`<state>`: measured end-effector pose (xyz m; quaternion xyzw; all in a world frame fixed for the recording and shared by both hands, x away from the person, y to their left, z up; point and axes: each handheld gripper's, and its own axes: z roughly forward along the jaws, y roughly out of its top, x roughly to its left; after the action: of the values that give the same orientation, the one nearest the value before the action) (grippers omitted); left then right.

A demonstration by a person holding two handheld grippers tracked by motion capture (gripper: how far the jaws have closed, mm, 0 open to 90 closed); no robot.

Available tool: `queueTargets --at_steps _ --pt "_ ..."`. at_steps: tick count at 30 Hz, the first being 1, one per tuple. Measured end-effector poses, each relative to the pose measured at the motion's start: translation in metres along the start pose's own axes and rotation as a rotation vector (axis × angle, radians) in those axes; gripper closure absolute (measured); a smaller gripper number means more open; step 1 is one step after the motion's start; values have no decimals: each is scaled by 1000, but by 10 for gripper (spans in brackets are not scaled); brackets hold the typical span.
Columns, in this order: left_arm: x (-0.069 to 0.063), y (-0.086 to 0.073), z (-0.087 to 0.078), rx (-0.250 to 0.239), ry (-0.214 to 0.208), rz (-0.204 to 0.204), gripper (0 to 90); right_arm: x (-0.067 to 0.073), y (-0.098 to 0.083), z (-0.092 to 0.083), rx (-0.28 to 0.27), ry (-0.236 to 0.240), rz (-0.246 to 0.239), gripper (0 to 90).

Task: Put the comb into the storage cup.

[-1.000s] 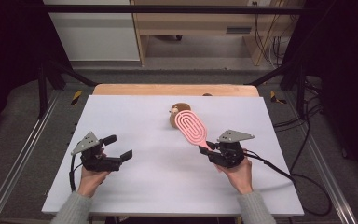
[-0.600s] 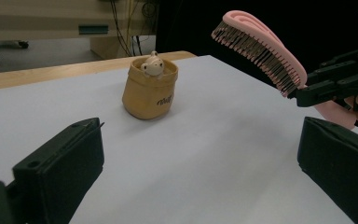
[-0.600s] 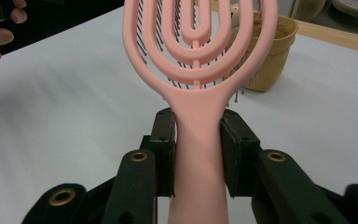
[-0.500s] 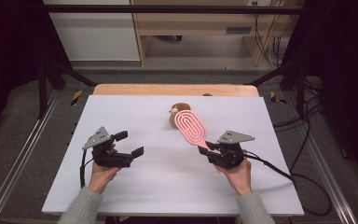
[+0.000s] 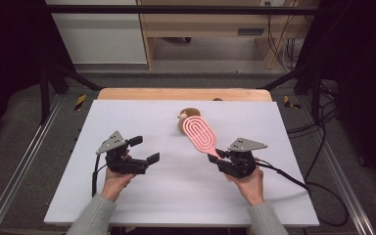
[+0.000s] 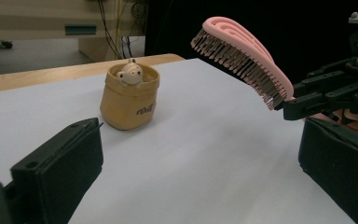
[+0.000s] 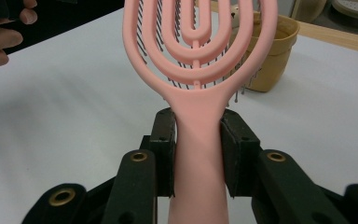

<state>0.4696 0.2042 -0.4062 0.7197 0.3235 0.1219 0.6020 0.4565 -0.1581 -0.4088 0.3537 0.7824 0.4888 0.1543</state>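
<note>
**Ana:** What moved just now?

**Ben:** The left gripper (image 5: 145,149). A moment ago it sat close to the table's left edge. Now it has slid toward the middle of the white table (image 5: 142,115), and it came up a tiny bit too.

**Ana:** Are its tongs holding anything?

**Ben:** No. They stand wide apart with nothing between them. In the left gripper view you look right through the gap and see the little tan pot (image 6: 129,98) with a tiny bear head (image 6: 130,73) poking out.

**Ana:** And the right gripper (image 5: 217,157)?

**Ben:** It has not moved. Its tongs are squeezed on the handle of the pink hairbrush (image 5: 200,133). You can see both black pads pressing the handle in the right gripper view (image 7: 199,154).

**Ana:** Where is the brush?

**Ben:** Up in the air, off the table. From the right gripper it sticks out toward 11 o'clock, with the bristles facing down. Its far end hangs over the pot (image 5: 184,123), which sits at 12 o'clock from the table's middle.

**Ana:** So what does the left one want?

**Ben:** I think it is coming over to help, maybe to take the brush or hold the pot. The brush is not in the pot yet.
</note>
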Motion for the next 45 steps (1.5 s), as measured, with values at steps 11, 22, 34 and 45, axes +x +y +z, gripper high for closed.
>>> queueTargets --at_steps 11,22,34,45 --pt "-5 0 11 -14 -27 -34 0 1 0 -1 -8 2 -1 696" --pt "-10 0 23 -20 -41 -56 0 1 0 -1 -17 3 1 696" --pt "-18 6 35 -23 -68 -72 0 0 1 -2 -20 3 1 696" --pt "-26 10 46 -24 -84 -82 0 0 1 -3 -19 5 1 696"
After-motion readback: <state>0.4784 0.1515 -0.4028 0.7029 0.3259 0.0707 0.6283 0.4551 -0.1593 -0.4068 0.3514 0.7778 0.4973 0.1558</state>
